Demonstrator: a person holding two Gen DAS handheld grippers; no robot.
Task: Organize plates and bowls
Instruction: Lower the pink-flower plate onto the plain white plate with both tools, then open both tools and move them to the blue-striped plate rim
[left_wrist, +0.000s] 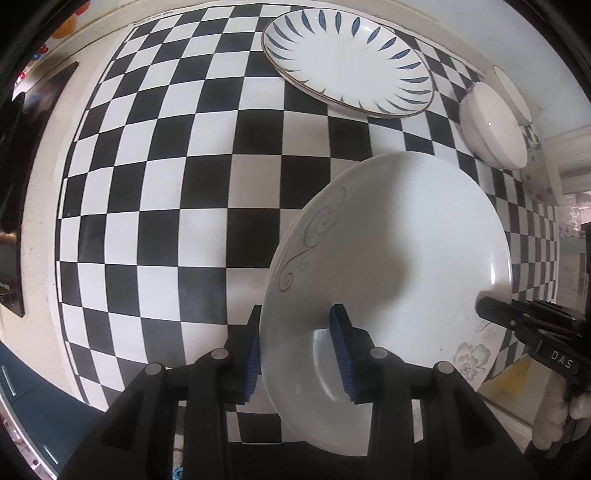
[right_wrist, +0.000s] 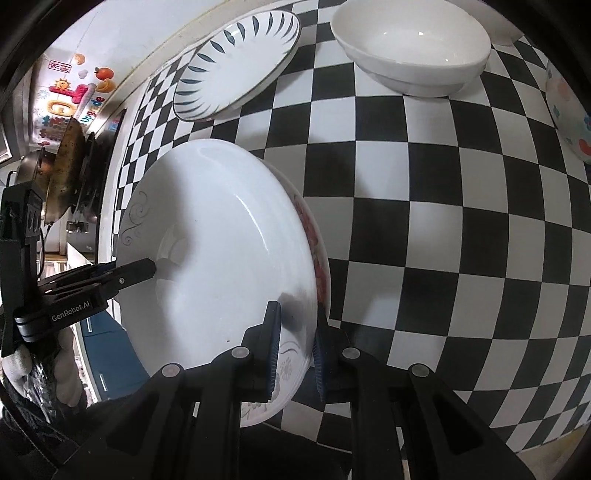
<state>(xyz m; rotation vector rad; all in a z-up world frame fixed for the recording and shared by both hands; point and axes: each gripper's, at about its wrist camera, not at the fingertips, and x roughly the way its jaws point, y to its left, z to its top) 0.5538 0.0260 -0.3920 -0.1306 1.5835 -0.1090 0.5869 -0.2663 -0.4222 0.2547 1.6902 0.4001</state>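
Tongs — left (left_wrist: 295, 354) and right (right_wrist: 295, 354) — pinch white plate (left_wrist: 388, 258); leaf-patterned plate (left_wrist: 347, 62), white bowl (right_wrist: 410, 48) beyond.

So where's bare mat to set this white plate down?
Widest bare patch: checkered mat left of the white plate, below the blue-leaf plate. Also open between it and the white bowl in the right wrist view. Crowded along the far edge.

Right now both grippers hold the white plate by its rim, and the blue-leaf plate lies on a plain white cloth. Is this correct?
Not quite. The blue-leaf plate lies on a black-and-white checkered cloth, as the left wrist view shows. The left gripper and right gripper do hold the white plate by its rim.
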